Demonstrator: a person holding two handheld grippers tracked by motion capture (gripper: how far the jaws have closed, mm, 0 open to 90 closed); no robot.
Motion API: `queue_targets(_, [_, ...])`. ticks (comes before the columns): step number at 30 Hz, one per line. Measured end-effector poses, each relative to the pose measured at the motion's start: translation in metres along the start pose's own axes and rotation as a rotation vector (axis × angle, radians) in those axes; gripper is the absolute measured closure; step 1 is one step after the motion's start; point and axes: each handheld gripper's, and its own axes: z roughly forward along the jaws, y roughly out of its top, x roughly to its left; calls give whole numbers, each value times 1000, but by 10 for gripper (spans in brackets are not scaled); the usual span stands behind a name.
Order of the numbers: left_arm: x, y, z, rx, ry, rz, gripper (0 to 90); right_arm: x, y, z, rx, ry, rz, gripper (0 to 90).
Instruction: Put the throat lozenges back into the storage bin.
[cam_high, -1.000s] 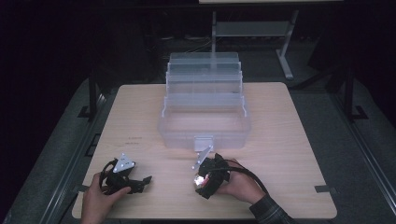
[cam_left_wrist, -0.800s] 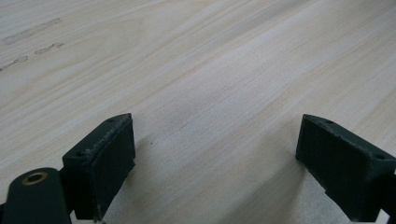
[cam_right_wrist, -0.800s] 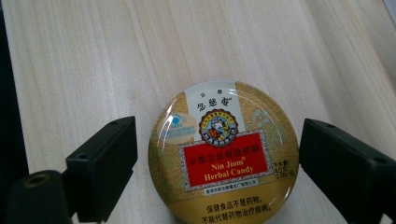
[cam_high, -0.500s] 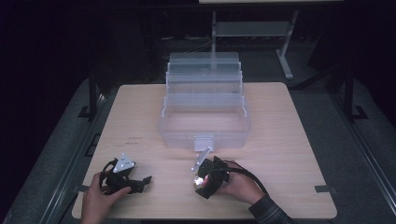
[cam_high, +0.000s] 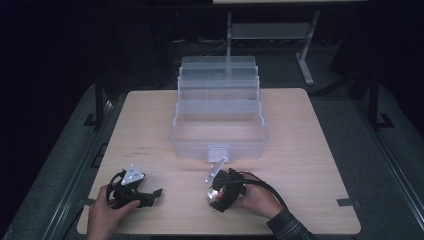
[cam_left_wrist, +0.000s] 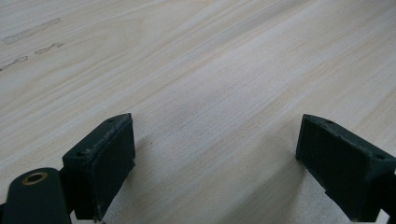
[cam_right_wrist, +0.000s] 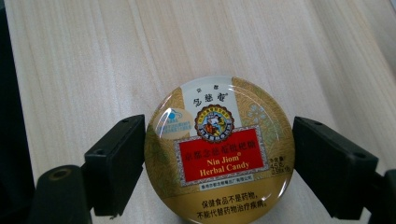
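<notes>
Resting on pale wood table (cam_high: 300, 150) in dark room, right gripper (cam_right_wrist: 217, 168) fingers pinching candy tin (cam_right_wrist: 219, 154), left gripper (cam_left_wrist: 215, 172) fingers spread.

Candy tin (cam_right_wrist: 219, 149) btwn right tool (cam_right_wrist: 219, 163) jaws

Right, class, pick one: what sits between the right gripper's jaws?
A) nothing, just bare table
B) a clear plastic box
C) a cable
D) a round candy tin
D: in the right gripper view the round gold candy tin with a red label lies between the two jaws of the right gripper, which have just been closing and now press its sides.
</notes>
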Motion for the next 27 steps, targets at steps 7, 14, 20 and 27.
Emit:
queue_targets(7, [0,0,0,0,0,0,109,1,0,3,19,2,-3,192])
queue_targets(14, [0,0,0,0,0,0,109,1,0,3,24,8,4,194])
queue_targets(20, [0,0,0,0,0,0,109,0,1,-1,30,18,13,195])
queue_targets(27, [0,0,0,0,0,0,109,-2,1,-10,12,15,27,195])
